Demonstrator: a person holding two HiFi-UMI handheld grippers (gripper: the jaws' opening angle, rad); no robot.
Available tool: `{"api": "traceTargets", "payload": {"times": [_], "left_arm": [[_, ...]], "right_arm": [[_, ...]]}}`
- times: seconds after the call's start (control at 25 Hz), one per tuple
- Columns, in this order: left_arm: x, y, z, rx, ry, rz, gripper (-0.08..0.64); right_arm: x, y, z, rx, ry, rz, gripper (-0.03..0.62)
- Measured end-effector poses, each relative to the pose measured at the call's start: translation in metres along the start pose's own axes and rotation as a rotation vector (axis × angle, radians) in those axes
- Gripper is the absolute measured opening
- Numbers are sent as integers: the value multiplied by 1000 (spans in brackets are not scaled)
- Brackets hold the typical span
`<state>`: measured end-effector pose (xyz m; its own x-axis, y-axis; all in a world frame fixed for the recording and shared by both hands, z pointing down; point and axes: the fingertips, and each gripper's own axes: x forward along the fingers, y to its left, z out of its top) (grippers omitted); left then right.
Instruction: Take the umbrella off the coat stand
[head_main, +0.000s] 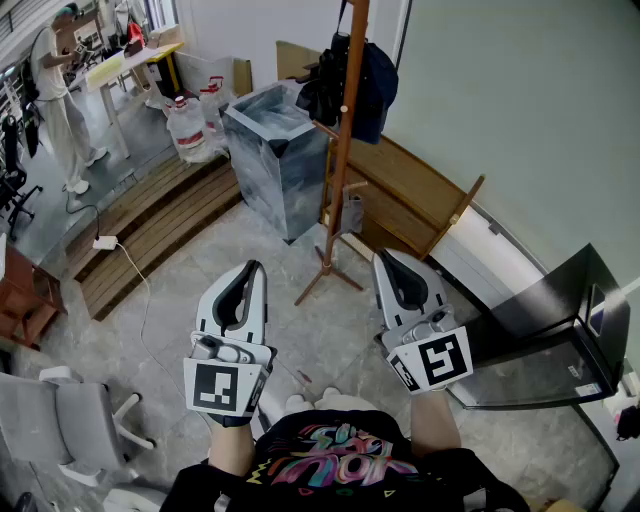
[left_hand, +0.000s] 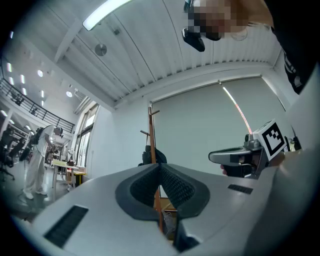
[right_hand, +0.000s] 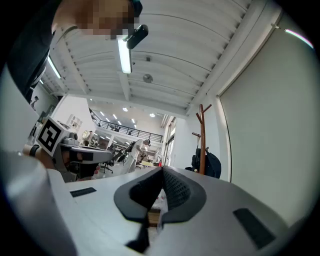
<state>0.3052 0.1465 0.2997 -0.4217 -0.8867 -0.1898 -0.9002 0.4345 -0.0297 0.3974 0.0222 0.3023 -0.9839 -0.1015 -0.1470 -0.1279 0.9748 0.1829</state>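
Both tools idle in front of the body: left hand-held gripper (head_main: 254, 266) had its jaws fully together with nothing between them; right hand-held gripper (head_main: 384, 257) was likewise shut and empty. Coat stand (head_main: 344, 150) stood on the floor ahead, its pole rising between the two tips in the head view. A dark bag or jacket (head_main: 368, 85) hung high on it. Lower down hung the umbrella (head_main: 352, 212), as I read the small grey bundle on a side peg just beside the pole; too small to be certain. Its long axis ran down along the pole, near upright. Bearing: ahead of both tips, apart from both, neither touching stand nor bundle. In the head view the right tip lay nearer it than the left. In the left gripper view the pole (left_hand: 151, 135) sat almost on the jaw line; in the right gripper view the coat stand (right_hand: 202, 142) sat right of that line. Judgement: the right one had the shorter approach, would need to open first, then close crosswise to the umbrella's length
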Motion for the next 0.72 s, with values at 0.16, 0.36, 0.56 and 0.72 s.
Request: {"api": "traceTargets", "payload": {"times": [0.16, 0.36, 0.56, 0.72], "left_arm": [[7, -6, -1, 2, -5, 0, 32], [10, -12, -3, 5, -8, 22, 32], [2, -20, -1, 19, -9, 56, 32], [5, -16, -8, 22, 2, 86, 32]], "right_arm": [[3, -3, -3, -1, -2, 16, 5], [0, -10, -6, 9, -10, 30, 5], [-8, -11, -9, 22, -20, 70, 5], [1, -14, -20, 51, -21, 95, 5]]}}
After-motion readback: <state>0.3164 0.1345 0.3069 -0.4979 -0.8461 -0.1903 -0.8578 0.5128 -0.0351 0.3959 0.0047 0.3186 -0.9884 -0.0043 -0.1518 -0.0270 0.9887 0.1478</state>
